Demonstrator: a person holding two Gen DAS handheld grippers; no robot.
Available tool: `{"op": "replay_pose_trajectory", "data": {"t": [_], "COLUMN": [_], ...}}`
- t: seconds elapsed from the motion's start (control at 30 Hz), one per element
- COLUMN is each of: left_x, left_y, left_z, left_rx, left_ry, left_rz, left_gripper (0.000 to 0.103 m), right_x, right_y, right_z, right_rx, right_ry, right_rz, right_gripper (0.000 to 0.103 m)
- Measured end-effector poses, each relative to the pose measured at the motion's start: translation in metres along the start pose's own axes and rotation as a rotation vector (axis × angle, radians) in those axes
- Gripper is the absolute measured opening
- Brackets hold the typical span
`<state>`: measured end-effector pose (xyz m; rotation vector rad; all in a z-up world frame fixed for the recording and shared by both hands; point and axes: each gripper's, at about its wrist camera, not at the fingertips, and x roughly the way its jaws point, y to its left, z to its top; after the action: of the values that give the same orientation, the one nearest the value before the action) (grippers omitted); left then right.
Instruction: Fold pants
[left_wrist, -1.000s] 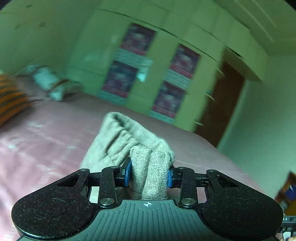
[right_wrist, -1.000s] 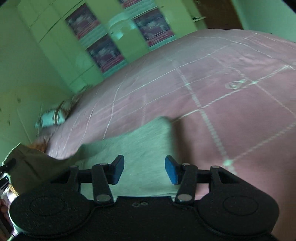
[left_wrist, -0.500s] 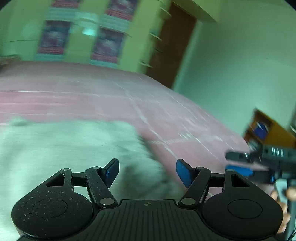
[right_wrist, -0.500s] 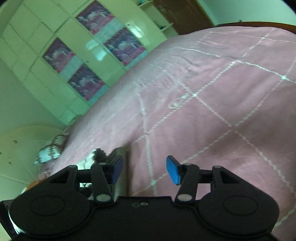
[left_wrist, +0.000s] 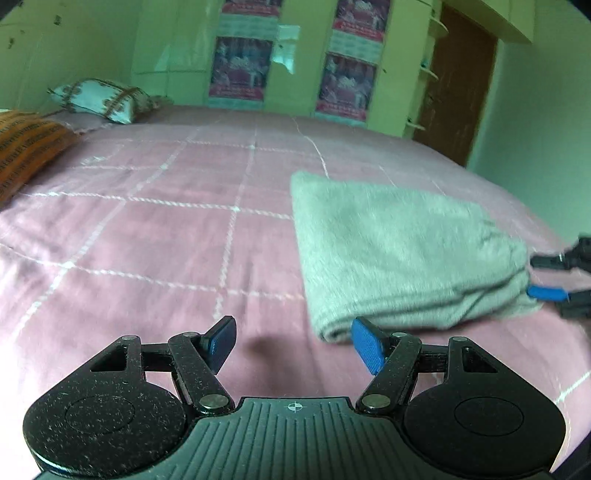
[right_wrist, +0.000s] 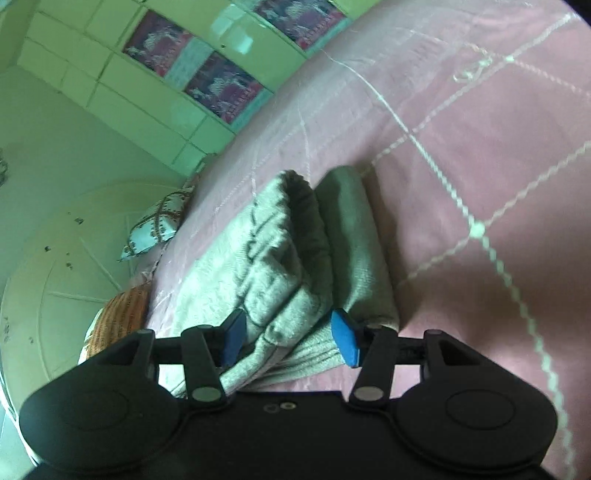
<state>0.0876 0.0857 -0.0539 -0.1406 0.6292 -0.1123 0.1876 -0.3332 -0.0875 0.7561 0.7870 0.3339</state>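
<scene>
The grey knit pants (left_wrist: 402, 251) lie folded into a thick rectangle on the pink bedspread (left_wrist: 166, 236), right of centre in the left wrist view. My left gripper (left_wrist: 293, 345) is open and empty, just short of the fold's near left corner. My right gripper (right_wrist: 290, 338) is open, its jaws either side of the pants' bunched edge (right_wrist: 280, 258), not closed on it. The right gripper's fingertips (left_wrist: 546, 293) show at the pants' right edge in the left wrist view.
A patterned pillow (left_wrist: 99, 99) and an orange striped cushion (left_wrist: 26, 147) lie at the head of the bed on the left. Green cupboards with posters (left_wrist: 240, 66) and a brown door (left_wrist: 458, 81) stand behind the bed.
My left gripper let go of the pants and pulled back; the pants now lie folded on the bed. My right gripper moved in to the pants' edge, still open.
</scene>
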Motion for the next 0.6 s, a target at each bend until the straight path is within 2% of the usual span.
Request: {"op": "replay_pose_trajectory", "data": {"t": [0.17, 0.33, 0.47, 0.57, 0.6], "left_x": [0.019, 0.037, 0.045, 0.049, 0.050], "left_y": [-0.015, -0.005, 0.007, 0.010, 0.009], "left_z": [-0.005, -0.001, 0.001, -0.001, -0.001], "left_rx": [0.028, 0.016, -0.029, -0.038, -0.039], "left_ry": [0.007, -0.008, -0.014, -0.012, -0.014], "left_rz": [-0.019, -0.023, -0.054, -0.060, -0.064], "left_gripper": [0.069, 0.069, 0.069, 0.069, 0.069], "right_x": [0.005, 0.020, 0.029, 0.036, 0.039], "right_y": [0.005, 0.007, 0.009, 0.015, 0.019], "right_z": [-0.003, -0.004, -0.003, -0.002, -0.002], "right_rx": [0.032, 0.083, 0.125, 0.110, 0.101], "right_ry": [-0.014, 0.020, 0.017, 0.022, 0.026], "right_rz": [-0.016, -0.008, -0.010, -0.047, -0.064], "right_gripper": [0.044, 0.046, 0.048, 0.049, 0.052]}}
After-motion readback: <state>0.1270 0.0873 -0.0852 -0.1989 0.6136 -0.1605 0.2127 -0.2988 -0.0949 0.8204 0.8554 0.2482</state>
